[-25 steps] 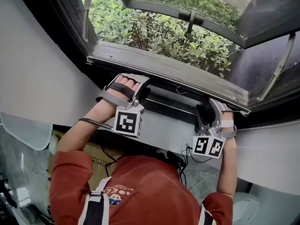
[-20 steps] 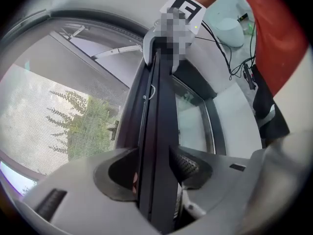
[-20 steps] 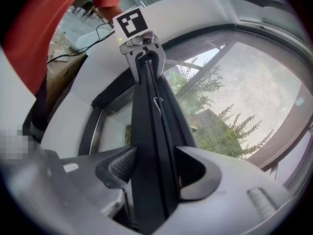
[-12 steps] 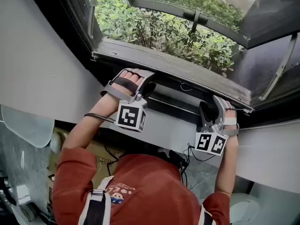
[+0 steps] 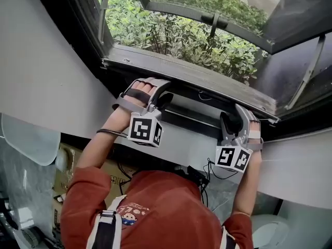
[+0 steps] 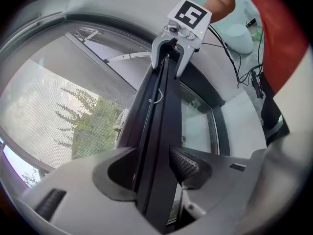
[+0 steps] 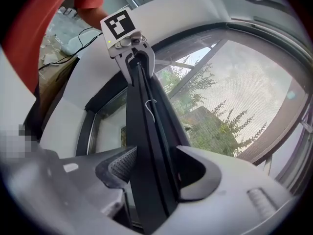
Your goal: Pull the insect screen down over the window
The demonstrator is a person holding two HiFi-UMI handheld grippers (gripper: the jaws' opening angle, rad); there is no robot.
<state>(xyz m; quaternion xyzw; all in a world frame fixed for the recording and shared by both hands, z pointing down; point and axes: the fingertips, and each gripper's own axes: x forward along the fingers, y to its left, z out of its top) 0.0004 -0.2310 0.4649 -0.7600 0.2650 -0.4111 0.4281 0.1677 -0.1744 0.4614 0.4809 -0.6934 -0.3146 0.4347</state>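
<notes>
The insect screen's dark pull bar (image 5: 193, 116) runs across the window opening, between my two hands. My left gripper (image 5: 158, 100) is shut on its left end, and my right gripper (image 5: 226, 125) is shut on its right end. In the left gripper view the bar (image 6: 159, 121) passes between the jaws of the left gripper (image 6: 157, 173) and reaches the right gripper (image 6: 175, 45) at the far end; grey mesh (image 6: 44, 106) lies beside it. The right gripper view mirrors this: the bar (image 7: 146, 126) sits in the right gripper (image 7: 152, 174), with the left gripper (image 7: 131, 48) beyond and mesh (image 7: 237, 94) alongside.
The window frame's grey edge (image 5: 192, 77) lies just beyond the bar, with green shrubs (image 5: 171, 35) outside. A metal stay arm (image 5: 311, 69) angles at the right. White wall (image 5: 41, 87) flanks the opening. A cardboard box (image 5: 65, 162) and cables (image 5: 210, 173) lie below.
Both grippers keep their hold on the pull bar. The head view has shifted slightly; the bar and hands sit in nearly the same place against the frame.
</notes>
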